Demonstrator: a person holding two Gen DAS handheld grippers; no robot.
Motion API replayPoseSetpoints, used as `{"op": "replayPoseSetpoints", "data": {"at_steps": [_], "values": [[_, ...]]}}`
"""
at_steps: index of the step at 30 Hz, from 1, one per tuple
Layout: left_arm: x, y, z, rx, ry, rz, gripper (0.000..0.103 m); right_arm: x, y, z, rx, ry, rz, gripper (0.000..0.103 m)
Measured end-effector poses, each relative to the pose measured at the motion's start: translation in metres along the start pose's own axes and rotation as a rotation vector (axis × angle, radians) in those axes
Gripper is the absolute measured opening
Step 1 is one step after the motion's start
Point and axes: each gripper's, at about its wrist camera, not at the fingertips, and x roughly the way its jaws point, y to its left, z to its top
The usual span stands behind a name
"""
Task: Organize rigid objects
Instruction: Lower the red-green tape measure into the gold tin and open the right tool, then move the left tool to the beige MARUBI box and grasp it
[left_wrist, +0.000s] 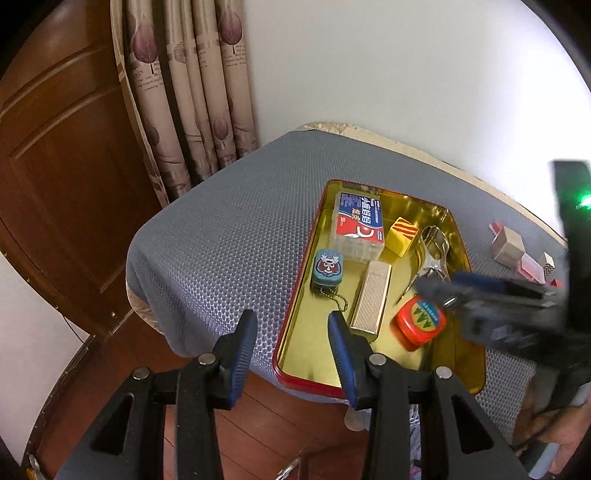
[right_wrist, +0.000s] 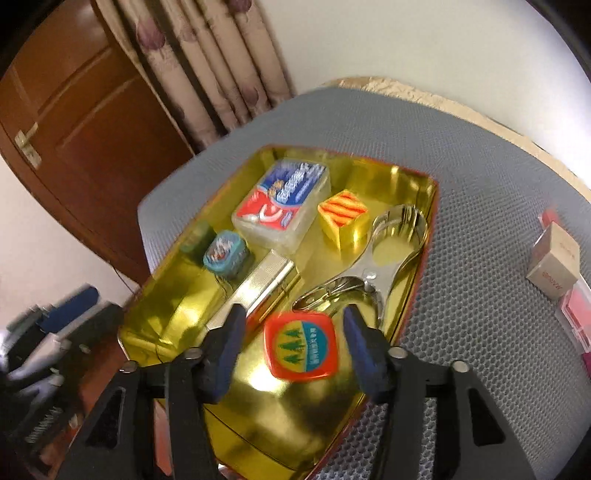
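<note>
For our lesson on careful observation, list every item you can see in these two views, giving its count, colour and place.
tin tray: one, gold inside with red rim, on the grey mat
grey mat: one, covers the table
clear box: one, red and blue label, far end of tray
cube: one, yellow with orange stripes, beside the clear box
small tin: one, teal, with bead chain, left side of tray
ridged case: one, silver-gold, middle of tray
metal clip: one, silver, right side of tray
square tin: one, orange, near end of tray
small boxes: several, beige and red, on the mat right of tray
curtain: beige, behind the table
door: brown, left
left gripper: jaws open
right gripper: jaws open around the square tin
</note>
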Motion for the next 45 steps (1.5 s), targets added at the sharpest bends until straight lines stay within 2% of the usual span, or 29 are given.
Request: {"op": "replayPoseSetpoints", "data": {"at_steps": [3,4,5,7,10,11,13,14,16,18,20,21,24,29,34,37,41,45], "values": [[0.000,0.000,-0.001,0.003,-0.004,0.006,0.040,-0.036,-0.018,-0.007,0.036,-0.114,0.000,0.063],[0.000,0.000,-0.001,0.004,-0.008,0.006,0.040,-0.045,-0.024,-0.012,0.048,-0.138,-0.015,0.070],[-0.001,-0.001,-0.001,0.009,-0.011,0.005,0.040,-0.062,-0.041,-0.023,0.079,-0.180,-0.055,0.076],[-0.004,-0.005,-0.002,0.027,-0.023,-0.011,0.040,-0.085,-0.070,-0.043,0.127,-0.220,-0.127,0.077],[-0.013,-0.016,-0.003,0.068,-0.042,-0.072,0.040,-0.118,-0.127,-0.080,0.180,-0.218,-0.337,0.077],[-0.016,-0.021,-0.004,0.087,-0.040,-0.105,0.040,-0.131,-0.153,-0.097,0.209,-0.201,-0.431,0.077],[-0.022,-0.035,-0.004,0.129,-0.025,-0.193,0.040,-0.149,-0.185,-0.118,0.236,-0.182,-0.538,0.077],[-0.024,-0.042,-0.004,0.146,-0.016,-0.229,0.040,-0.159,-0.204,-0.130,0.234,-0.161,-0.635,0.077],[-0.030,-0.064,-0.001,0.197,0.007,-0.311,0.040,-0.171,-0.228,-0.145,0.231,-0.133,-0.732,0.078],[-0.029,-0.095,0.009,0.247,0.061,-0.395,0.047,-0.182,-0.254,-0.159,0.254,-0.126,-0.783,0.082],[-0.026,-0.128,0.024,0.281,0.109,-0.467,0.054,-0.190,-0.272,-0.169,0.289,-0.133,-0.796,0.086],[-0.023,-0.149,0.033,0.309,0.130,-0.504,0.055,-0.193,-0.282,-0.176,0.332,-0.149,-0.770,0.086],[-0.006,-0.208,0.062,0.405,0.142,-0.517,0.055,-0.200,-0.292,-0.180,0.393,-0.191,-0.707,0.087],[0.040,-0.284,0.094,0.509,0.190,-0.480,0.055,-0.212,-0.298,-0.186,0.415,-0.255,-0.631,0.091],[0.080,-0.310,0.109,0.492,0.266,-0.488,0.055,-0.218,-0.303,-0.192,0.417,-0.272,-0.590,0.091],[0.097,-0.322,0.113,0.513,0.297,-0.459,0.055,-0.213,-0.297,-0.190,0.412,-0.268,-0.571,0.091],[0.119,-0.330,0.116,0.516,0.354,-0.447,0.055,-0.211,-0.297,-0.189,0.412,-0.261,-0.557,0.091],[0.133,-0.336,0.114,0.522,0.375,-0.441,0.055,-0.210,-0.298,-0.189,0.413,-0.256,-0.547,0.092]]}}
